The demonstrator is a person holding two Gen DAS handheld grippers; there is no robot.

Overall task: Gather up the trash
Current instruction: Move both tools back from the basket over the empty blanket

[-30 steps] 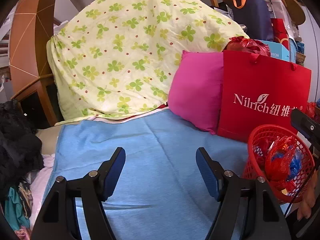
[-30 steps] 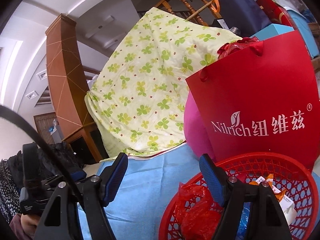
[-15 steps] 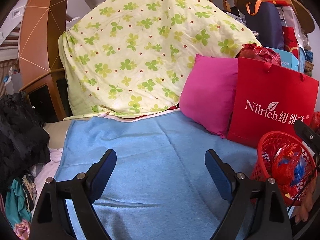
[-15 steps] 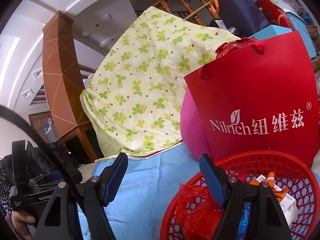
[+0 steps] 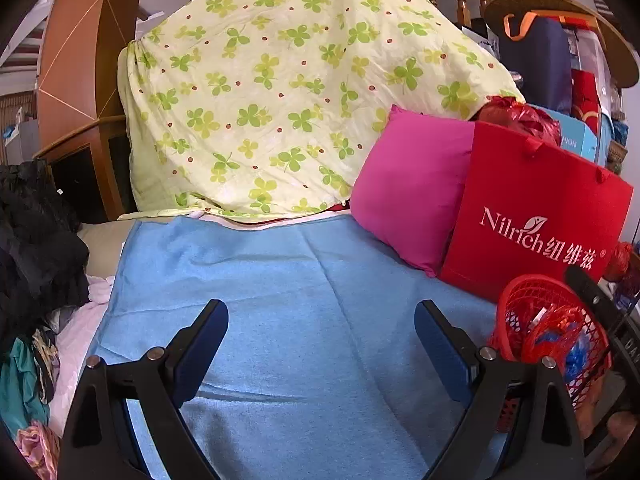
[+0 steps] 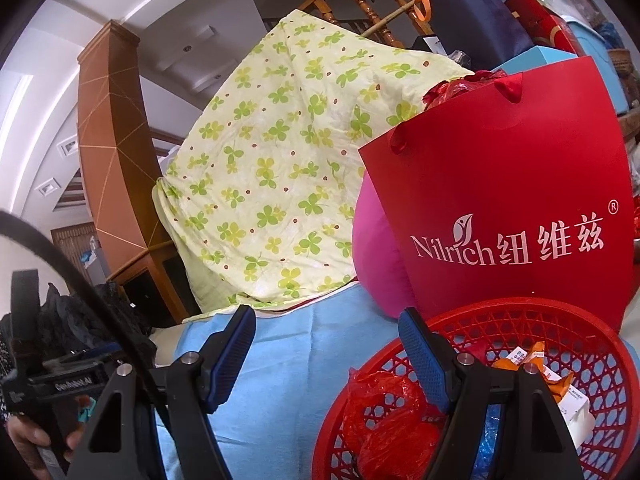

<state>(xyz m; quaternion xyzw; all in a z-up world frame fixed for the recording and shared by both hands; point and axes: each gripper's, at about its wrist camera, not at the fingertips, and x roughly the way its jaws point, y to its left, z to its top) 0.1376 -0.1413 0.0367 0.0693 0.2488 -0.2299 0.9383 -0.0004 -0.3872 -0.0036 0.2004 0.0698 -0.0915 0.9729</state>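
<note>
Grippers over blue sheet, basket at right.
Left gripper (image 5: 321, 354) jaws are being opened over bare blue sheet (image 5: 280, 280), nothing between. Right gripper (image 6: 327, 346) is being held spread, empty, at red basket (image 6: 600, 344) rim; trash (image 6: 384, 412) is lying inside. Red bag (image 6: 500, 184) behind.

The left wrist view looks slightly downward over the blue sheet (image 5: 280, 280) toward the clover-print quilt (image 5: 288, 92). The right wrist view sits lower and nearly level, close over the red basket (image 6: 520, 320), facing the red paper bag (image 6: 500, 184). Both share quilt, pink pillow (image 5: 412, 188), bag and basket.
</note>
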